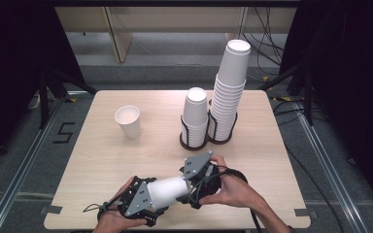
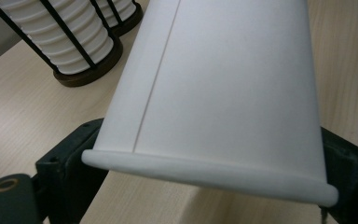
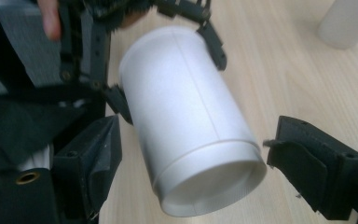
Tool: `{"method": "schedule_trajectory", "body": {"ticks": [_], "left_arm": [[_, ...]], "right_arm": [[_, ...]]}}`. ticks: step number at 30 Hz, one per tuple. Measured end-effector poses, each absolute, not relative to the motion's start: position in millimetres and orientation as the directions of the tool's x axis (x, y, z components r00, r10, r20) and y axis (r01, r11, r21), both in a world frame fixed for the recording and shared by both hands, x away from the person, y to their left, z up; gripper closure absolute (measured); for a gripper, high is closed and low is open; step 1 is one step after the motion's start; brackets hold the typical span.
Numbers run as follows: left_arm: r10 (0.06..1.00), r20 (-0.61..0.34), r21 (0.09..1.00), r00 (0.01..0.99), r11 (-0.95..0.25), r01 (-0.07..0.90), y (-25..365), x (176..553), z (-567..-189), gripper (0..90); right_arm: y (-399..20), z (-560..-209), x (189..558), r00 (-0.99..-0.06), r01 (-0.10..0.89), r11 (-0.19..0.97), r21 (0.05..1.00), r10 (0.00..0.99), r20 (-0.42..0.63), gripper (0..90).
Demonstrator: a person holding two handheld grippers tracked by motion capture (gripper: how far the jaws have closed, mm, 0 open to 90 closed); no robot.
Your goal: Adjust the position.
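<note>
We grip the cup near its rim with the left gripper; the right gripper's open jaws flank its base, not touching.

Matt white paper cup, pale matt wood-grain table, black plastic tongs.

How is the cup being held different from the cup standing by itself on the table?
The held cup lies on its side between the left tongs and right tongs; the lone cup stands upright, mouth up. The held cup is off the table; the lone cup rests on it, untouched. Both are plain white paper cups.
</note>
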State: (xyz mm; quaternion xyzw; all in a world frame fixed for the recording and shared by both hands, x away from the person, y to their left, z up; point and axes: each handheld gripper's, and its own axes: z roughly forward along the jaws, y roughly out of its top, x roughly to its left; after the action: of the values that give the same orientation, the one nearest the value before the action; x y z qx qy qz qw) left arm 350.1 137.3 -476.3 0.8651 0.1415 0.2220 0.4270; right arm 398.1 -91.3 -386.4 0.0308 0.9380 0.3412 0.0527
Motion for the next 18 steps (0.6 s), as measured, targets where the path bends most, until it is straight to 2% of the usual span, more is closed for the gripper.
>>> {"method": "schedule_trajectory", "body": {"ticks": [3,4,5,10,15,18], "left_arm": [[0.419,0.269,0.79,0.867,-0.611,0.05,135,348,-476,9.2],[0.419,0.269,0.79,0.867,-0.611,0.05,135,348,-476,9.2],[0.405,0.297,0.776,0.865,-0.631,0.029,136,347,-476,9.2],[0.383,0.316,0.775,0.868,-0.632,-0.003,134,344,-474,9.3],[0.359,0.344,0.763,0.868,-0.645,-0.035,132,342,-473,9.3],[0.334,0.353,0.749,0.874,-0.661,-0.05,132,341,-473,9.2]], "right_arm": [[-79,-394,392,-0.988,-0.061,0.816,0.575,0.035,-0.154,18.3],[-79,-394,392,-0.988,-0.061,0.816,0.575,0.035,-0.154,18.3],[-75,-397,389,-0.982,-0.067,0.842,0.535,0.039,-0.184,18.1],[-71,-401,387,-0.978,-0.112,0.866,0.487,-0.009,-0.211,18.3],[-65,-409,382,-0.98,-0.106,0.885,0.454,-0.016,-0.199,18.3],[-60,-416,383,-0.971,-0.175,0.896,0.409,-0.088,-0.222,20.6]]}}
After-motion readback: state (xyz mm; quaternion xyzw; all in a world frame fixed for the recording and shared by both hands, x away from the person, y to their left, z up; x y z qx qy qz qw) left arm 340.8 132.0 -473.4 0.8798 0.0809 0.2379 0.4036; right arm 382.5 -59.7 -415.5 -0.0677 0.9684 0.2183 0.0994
